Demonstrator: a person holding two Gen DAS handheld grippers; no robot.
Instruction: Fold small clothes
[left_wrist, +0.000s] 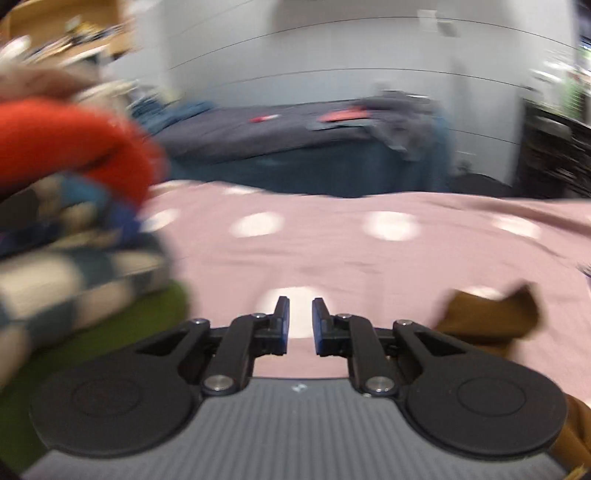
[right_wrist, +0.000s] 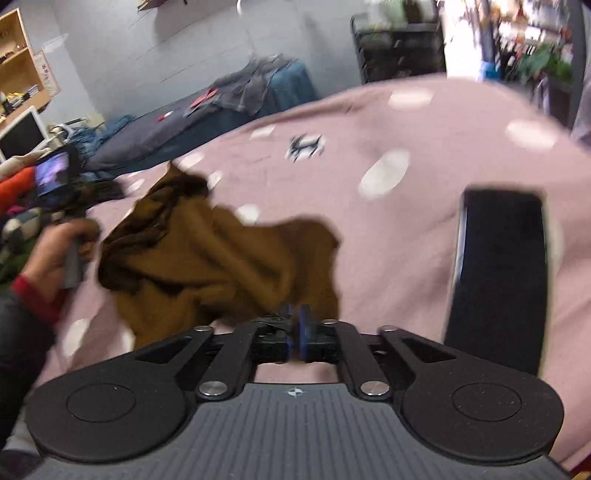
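A crumpled brown garment (right_wrist: 207, 258) lies on the pink spotted bedspread (right_wrist: 424, 147). My right gripper (right_wrist: 295, 314) is shut on the garment's near edge. In the left wrist view the same brown garment (left_wrist: 487, 314) shows at the right. My left gripper (left_wrist: 300, 306) is open and empty, just above the bedspread (left_wrist: 369, 258), left of the garment. The hand holding the left gripper (right_wrist: 62, 251) shows at the left of the right wrist view.
A pile of clothes, with a red one (left_wrist: 74, 147) on top, sits at the left next to my left gripper. A black flat object (right_wrist: 498, 273) lies on the bedspread at the right. A dark blue bed (left_wrist: 295, 136) with clothes stands beyond.
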